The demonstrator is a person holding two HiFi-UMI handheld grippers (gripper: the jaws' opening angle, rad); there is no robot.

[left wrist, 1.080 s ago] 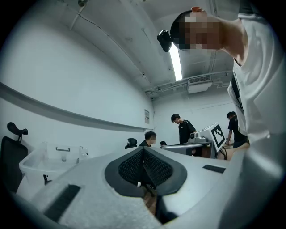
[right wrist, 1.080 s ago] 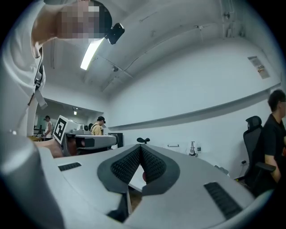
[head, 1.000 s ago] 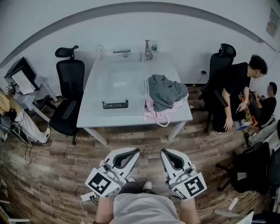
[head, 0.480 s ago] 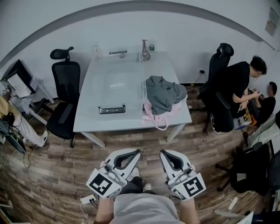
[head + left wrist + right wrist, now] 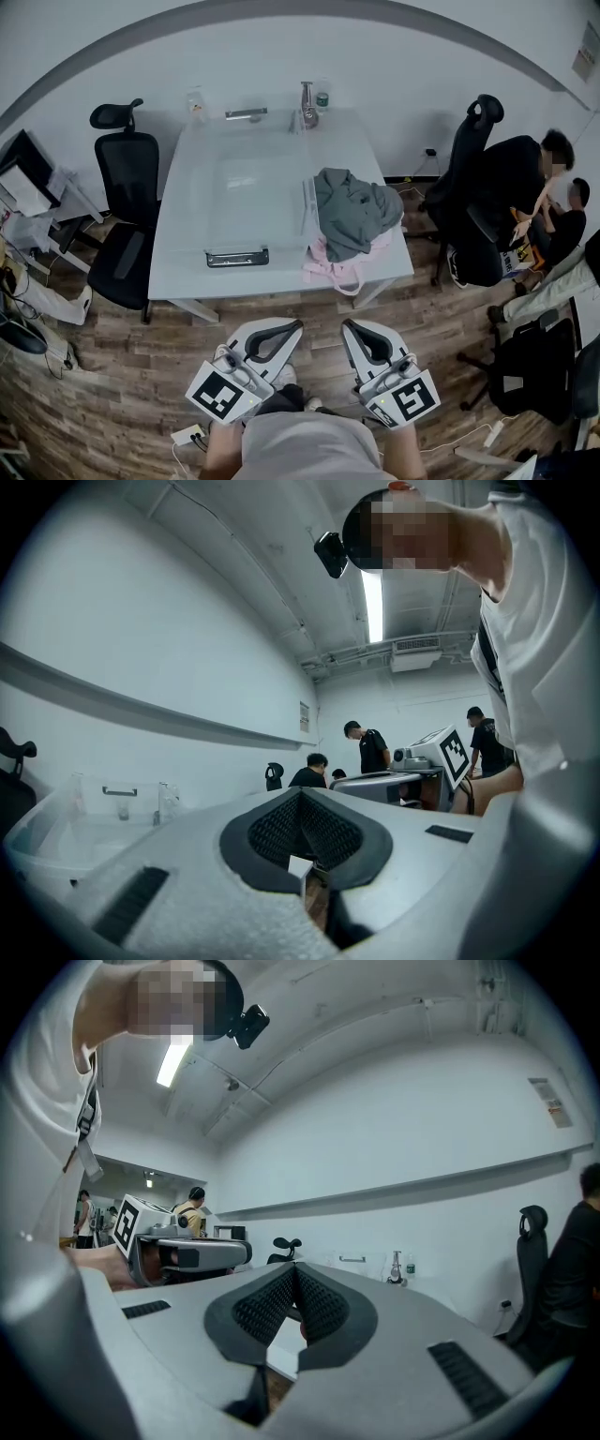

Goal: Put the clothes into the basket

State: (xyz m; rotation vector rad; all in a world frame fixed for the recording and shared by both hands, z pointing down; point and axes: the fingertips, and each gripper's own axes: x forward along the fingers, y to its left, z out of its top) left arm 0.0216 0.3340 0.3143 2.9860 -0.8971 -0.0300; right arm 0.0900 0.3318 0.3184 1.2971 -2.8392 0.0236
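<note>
Looking down, head view: clothes heaped on counter, just right of clear basket; likely soft, light and floppy, so pinch a top fold.
Left gripper view: left gripper jaws pressed together, empty.
Right gripper view: right gripper jaws pressed together, empty.

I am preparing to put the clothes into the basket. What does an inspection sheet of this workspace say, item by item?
Surface: white table, on a wood floor.
Job's things: grey and pink clothes piled on the table's right side; clear basket beside them, nothing seen inside.
Clutter: small bottles at the table's far edge.
Grippers: left gripper and right gripper both shut, empty, short of the table.
Cables: power strip with its cable on the floor.
Surroundings: black office chairs on either side; people at the right.
</note>
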